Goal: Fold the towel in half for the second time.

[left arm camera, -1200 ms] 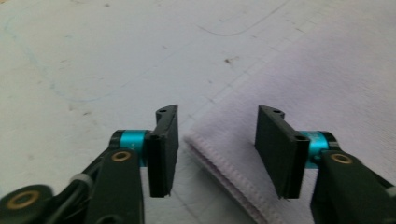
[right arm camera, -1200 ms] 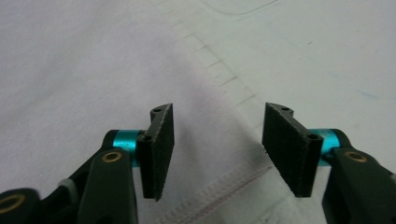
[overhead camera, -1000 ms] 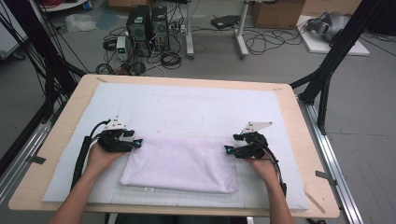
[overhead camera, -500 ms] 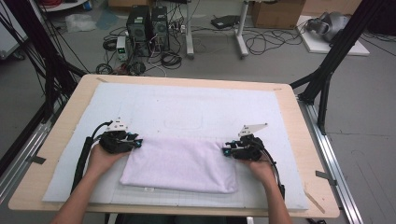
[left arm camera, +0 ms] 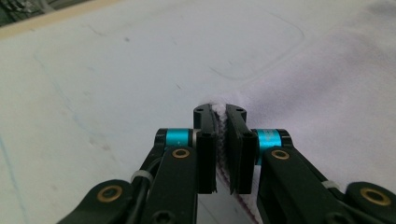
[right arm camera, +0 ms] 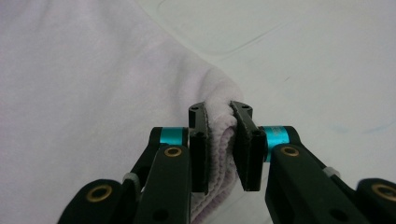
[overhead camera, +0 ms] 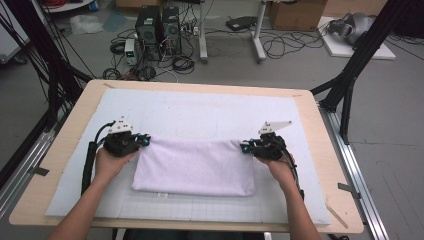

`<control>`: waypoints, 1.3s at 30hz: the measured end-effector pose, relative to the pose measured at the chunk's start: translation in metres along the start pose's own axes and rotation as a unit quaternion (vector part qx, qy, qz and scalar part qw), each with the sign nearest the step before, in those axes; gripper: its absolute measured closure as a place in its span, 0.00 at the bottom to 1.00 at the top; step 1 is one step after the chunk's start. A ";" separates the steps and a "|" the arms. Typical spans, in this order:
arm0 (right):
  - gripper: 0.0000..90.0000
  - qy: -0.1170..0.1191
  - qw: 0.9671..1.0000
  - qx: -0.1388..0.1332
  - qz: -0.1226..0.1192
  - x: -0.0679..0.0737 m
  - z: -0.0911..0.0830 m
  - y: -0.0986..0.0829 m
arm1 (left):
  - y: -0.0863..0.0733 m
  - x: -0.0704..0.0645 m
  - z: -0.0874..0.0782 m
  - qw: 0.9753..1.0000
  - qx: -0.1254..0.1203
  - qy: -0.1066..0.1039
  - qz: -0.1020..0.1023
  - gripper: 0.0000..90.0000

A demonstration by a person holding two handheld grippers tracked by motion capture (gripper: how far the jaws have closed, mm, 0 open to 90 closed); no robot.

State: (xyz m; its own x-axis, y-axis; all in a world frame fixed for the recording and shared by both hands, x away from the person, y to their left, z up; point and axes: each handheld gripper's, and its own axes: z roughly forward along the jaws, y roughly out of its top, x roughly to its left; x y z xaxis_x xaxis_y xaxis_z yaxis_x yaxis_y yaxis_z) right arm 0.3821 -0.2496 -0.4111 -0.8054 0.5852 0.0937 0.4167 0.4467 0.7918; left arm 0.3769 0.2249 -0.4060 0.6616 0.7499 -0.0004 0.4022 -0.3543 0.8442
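On white mat [overhead camera: 200,115]: soft lilac towel [overhead camera: 195,167], corners pinched, folded rectangle.

Light wooden table [overhead camera: 75,112], pale gridded mat [overhead camera: 200,112] covering most of it, folded lilac towel [overhead camera: 195,167] lying on the mat

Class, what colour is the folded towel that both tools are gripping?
Pale lilac, almost white; the towel shows best in the right gripper view.
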 end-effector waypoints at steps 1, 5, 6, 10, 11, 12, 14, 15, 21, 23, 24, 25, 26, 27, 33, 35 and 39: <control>0.87 -0.010 1.000 -0.005 -0.001 -0.006 0.000 0.008 | 0.005 0.003 0.001 1.000 -0.002 0.005 -0.001 0.92; 0.87 -0.031 0.999 -0.015 0.006 -0.027 -0.001 0.032 | 0.032 0.020 0.011 1.000 -0.013 0.017 -0.002 0.92; 0.87 -0.039 0.999 -0.013 0.004 -0.032 -0.001 0.039 | 0.039 0.024 0.016 1.000 -0.013 0.017 0.002 0.92; 0.71 -0.072 0.997 -0.029 0.027 -0.055 0.008 0.055 | 0.045 0.046 0.044 0.998 0.011 0.050 -0.021 0.78; 0.67 -0.068 0.996 -0.031 0.045 -0.061 0.012 0.053 | 0.042 0.050 0.047 0.998 0.016 0.056 -0.032 0.72; 0.62 -0.066 0.996 -0.029 0.053 -0.064 0.017 0.050 | 0.040 0.052 0.049 0.998 0.019 0.052 -0.038 0.69; 0.56 -0.057 0.996 -0.006 0.072 -0.067 0.025 0.044 | 0.036 0.052 0.050 0.998 0.034 0.042 -0.028 0.67; 0.56 -0.053 0.996 0.003 0.070 -0.066 0.028 0.041 | 0.035 0.051 0.049 0.998 0.038 0.039 -0.021 0.66; 0.54 -0.044 0.997 0.009 0.063 -0.055 0.031 0.029 | 0.031 0.037 0.042 0.999 0.042 -0.011 -0.010 0.69; 0.57 -0.040 0.998 0.006 0.056 -0.048 0.028 0.026 | 0.029 0.028 0.038 0.999 0.031 -0.021 -0.002 0.69; 0.57 -0.033 0.998 0.002 0.055 -0.045 0.026 0.025 | 0.027 0.024 0.037 0.999 0.026 -0.026 0.000 0.69; 0.57 -0.032 0.998 -0.005 0.058 -0.040 0.023 0.024 | 0.024 0.019 0.036 0.999 0.027 -0.033 0.003 0.69; 0.58 -0.030 0.998 -0.014 0.059 -0.035 0.021 0.023 | 0.021 0.015 0.036 0.999 0.031 -0.039 0.008 0.69; 0.58 -0.027 0.998 -0.015 0.055 -0.031 0.020 0.022 | 0.018 0.011 0.035 0.999 0.026 -0.039 0.015 0.69; 0.59 -0.026 0.999 -0.005 0.036 -0.014 0.011 0.013 | 0.001 -0.004 0.025 0.997 0.026 -0.067 0.024 0.69; 0.58 -0.028 0.999 -0.003 0.033 -0.011 0.009 0.009 | -0.005 -0.007 0.022 0.996 0.029 -0.072 0.032 0.72; 0.58 -0.022 0.999 0.002 0.036 -0.004 0.011 0.000 | -0.016 -0.009 0.022 0.996 0.051 -0.067 0.041 0.75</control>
State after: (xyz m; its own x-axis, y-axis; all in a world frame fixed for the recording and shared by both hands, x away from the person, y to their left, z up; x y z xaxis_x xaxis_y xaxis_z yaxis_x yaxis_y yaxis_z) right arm 0.3899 -0.2446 -0.4184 -0.7542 0.6449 0.1231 0.4739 0.4049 0.7820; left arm 0.3781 0.2117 -0.4314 0.7707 0.6371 -0.0111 0.4011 -0.4716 0.7853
